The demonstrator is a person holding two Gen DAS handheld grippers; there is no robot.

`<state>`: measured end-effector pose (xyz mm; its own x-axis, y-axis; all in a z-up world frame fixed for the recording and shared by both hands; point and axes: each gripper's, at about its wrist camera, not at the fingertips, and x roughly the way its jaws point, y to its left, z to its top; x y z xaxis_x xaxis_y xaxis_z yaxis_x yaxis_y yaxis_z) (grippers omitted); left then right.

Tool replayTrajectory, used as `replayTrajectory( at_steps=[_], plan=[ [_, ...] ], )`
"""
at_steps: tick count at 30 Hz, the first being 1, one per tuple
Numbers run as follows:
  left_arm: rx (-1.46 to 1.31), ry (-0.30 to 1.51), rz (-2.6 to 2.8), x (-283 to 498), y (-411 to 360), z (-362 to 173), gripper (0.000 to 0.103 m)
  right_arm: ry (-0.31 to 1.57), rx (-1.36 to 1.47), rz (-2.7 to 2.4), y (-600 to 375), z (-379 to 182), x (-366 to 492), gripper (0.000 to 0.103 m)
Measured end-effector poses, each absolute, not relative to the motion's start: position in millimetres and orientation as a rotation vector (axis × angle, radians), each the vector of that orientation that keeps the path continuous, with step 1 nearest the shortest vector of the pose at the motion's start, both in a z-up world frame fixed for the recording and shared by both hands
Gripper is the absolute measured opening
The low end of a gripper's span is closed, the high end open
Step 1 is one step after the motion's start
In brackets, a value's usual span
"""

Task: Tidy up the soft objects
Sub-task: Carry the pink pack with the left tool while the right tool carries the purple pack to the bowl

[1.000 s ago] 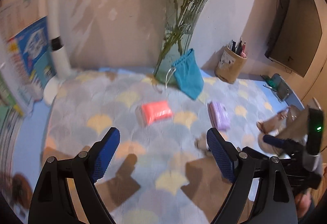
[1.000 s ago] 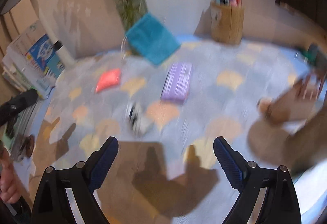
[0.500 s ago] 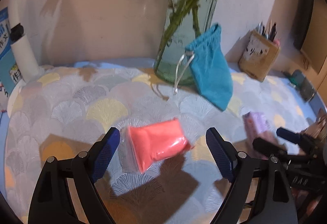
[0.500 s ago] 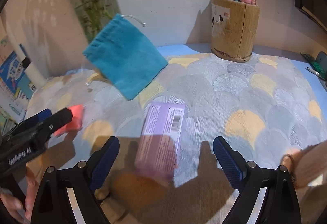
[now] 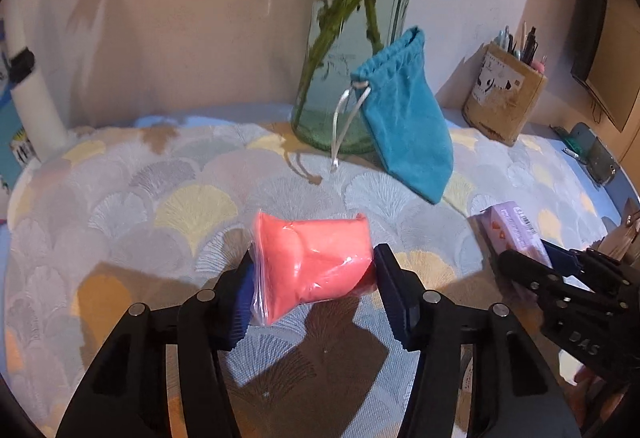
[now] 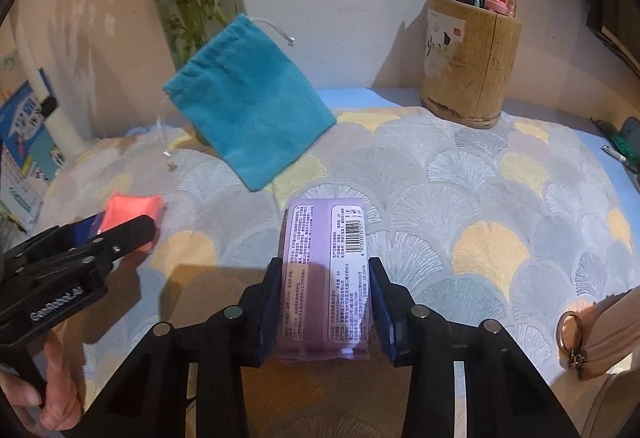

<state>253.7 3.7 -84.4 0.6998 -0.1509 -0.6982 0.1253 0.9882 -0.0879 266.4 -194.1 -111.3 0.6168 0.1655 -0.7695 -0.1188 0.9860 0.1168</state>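
While angled downward, left tongs [image 5: 314, 288] close on pink bag [image 5: 316, 264], right tongs [image 6: 324, 302] on purple pack [image 6: 324, 278].

The left gripper [image 5: 314, 292] points down at a slant, its jaws closing, pads touching something pink. The right gripper [image 6: 324, 298] points down too, jaws closing, pads against something purple.

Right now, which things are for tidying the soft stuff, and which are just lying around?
For the job: pink packet, purple pack, blue pouch, left gripper, right gripper.

Just lying around: flower vase, pen holder, books.
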Motion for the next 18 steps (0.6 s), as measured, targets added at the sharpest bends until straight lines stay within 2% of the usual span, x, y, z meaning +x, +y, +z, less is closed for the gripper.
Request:
replayTrajectory(
  at_steps=[6,18],
  plan=[
    [-0.014,0.754,-0.139,234.5,-2.9,-75.7,0.053,0.843,0.114,0.214,-199.5,-96.4,242.0,0.039],
    [-0.042,0.703,-0.311,121.2,-36.9,-38.2,0.053,0.792,0.187,0.233,-214.4,-39.0,154.1,0.039]
  ],
)
